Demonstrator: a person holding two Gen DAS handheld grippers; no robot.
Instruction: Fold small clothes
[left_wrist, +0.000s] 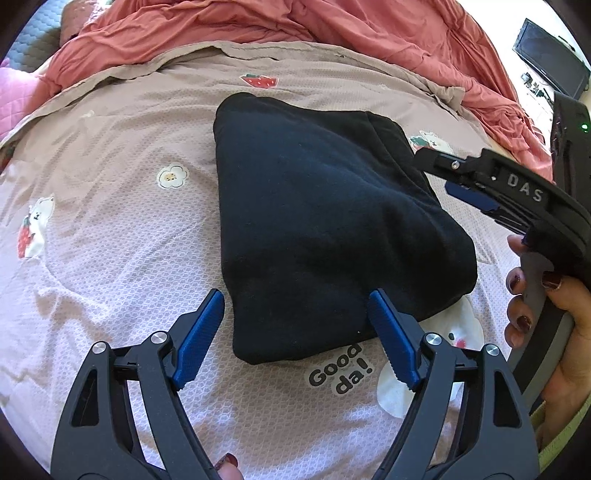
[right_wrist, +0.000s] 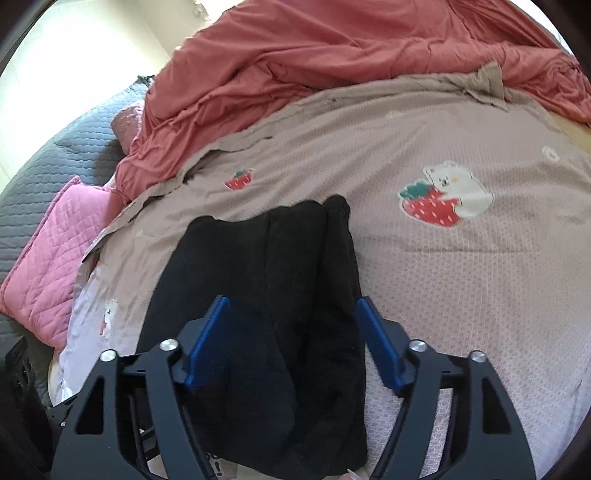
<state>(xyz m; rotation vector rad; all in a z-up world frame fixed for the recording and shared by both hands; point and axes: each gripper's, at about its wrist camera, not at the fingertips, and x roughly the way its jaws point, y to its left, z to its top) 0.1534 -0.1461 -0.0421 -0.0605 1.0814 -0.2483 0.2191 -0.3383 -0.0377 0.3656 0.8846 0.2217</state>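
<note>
On the bed (left_wrist: 110, 229), black garment (left_wrist: 325, 221) lies folded, left gripper (left_wrist: 295, 325) and right gripper (right_wrist: 291, 332) both open and empty; next, I'd say, smoothing.

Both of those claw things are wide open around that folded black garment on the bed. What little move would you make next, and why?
Probably lift both away. The black garment already lies in a compact folded bundle on the bedspread, and the left gripper and right gripper stand open, their pads not pressing it, so the fold looks finished.
</note>
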